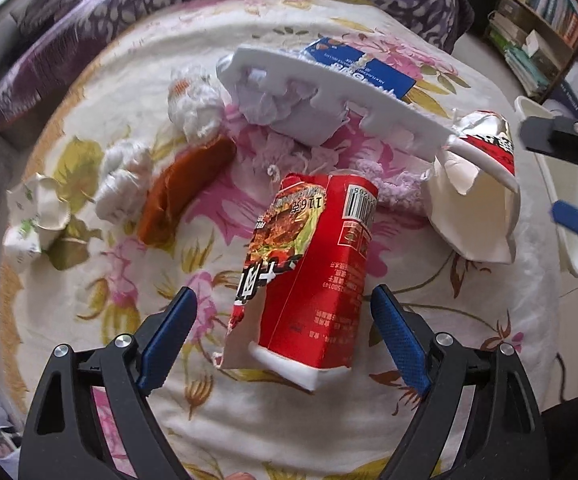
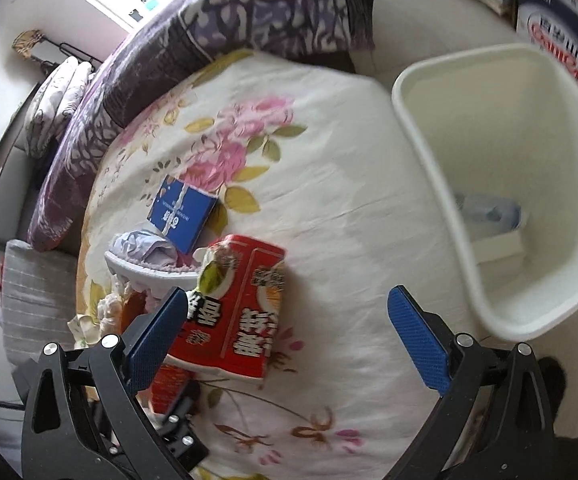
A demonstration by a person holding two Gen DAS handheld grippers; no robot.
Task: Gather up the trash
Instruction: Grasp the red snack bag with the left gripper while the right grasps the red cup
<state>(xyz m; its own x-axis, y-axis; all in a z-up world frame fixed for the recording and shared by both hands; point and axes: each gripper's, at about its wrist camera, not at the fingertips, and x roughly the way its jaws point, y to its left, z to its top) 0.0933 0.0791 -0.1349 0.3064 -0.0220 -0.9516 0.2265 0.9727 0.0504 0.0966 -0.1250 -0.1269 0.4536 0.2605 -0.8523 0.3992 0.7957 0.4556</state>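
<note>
Left claw: blue-padded fingers spread wide, nothing pinched. A crushed red printed paper noodle cup lies on its side between them on the floral cream bedspread; a gap shows at each pad, no contact visible.

Right claw: also spread wide, holding nothing. It hangs over the bedspread, with a torn red-and-white paper noodle tub under and just beside its left finger. Whether that finger touches the tub cannot be told. In the left wrist view, the right claw shows only in part at the right edge.

Other trash on the bed, left wrist view:
- notched white foam packing strip, lying across crumpled pale lilac paper
- flat blue printed carton behind the strip, partly covered by it
- orange-brown plastic wrapper
- two wads of white tissue
- crushed white-and-green paper cup near the left edge

White plastic waste bin stands just off the bed's edge beside the right claw. Inside it are a white box and something bluish, both blurred and hard to identify. A purple patterned quilt lies at the far side of the bed.
</note>
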